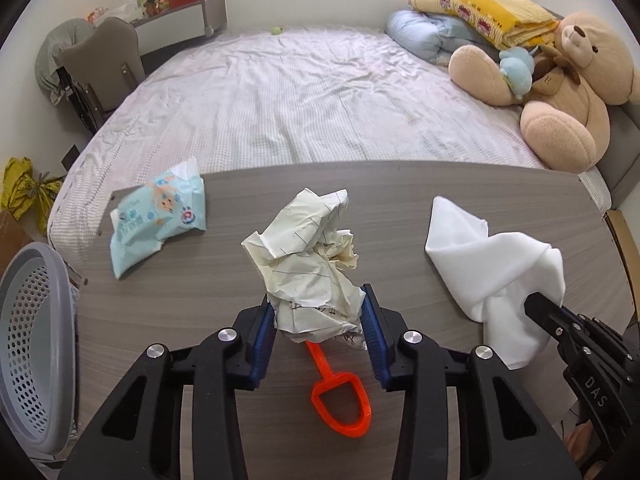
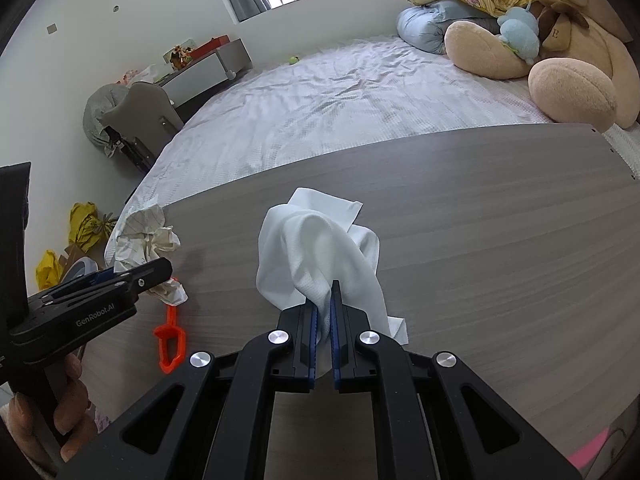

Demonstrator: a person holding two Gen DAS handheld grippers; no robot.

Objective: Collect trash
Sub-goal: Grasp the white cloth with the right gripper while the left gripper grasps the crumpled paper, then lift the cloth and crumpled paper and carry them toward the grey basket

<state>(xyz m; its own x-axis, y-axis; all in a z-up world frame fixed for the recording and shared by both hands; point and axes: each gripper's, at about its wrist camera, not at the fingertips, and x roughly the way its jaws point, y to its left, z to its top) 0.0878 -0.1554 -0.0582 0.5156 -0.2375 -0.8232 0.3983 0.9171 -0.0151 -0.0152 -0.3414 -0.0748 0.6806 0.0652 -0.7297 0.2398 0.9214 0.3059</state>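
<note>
The crumpled cream paper [image 1: 316, 264], creased and faintly ruled, sits pinched between the blue pads of the left gripper [image 1: 319, 320] above the wooden table [image 1: 400, 208]; its lower folds hide the handle tip of an orange scoop [image 1: 340, 396] beneath. To that gripper's right, the right gripper [image 2: 325, 312] clamps a white cloth [image 2: 320, 248], which conceals its fingertips.

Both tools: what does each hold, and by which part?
Left tool clamps the crumpled paper at its lower end; right tool pinches the white cloth by a bunched fold.
</note>
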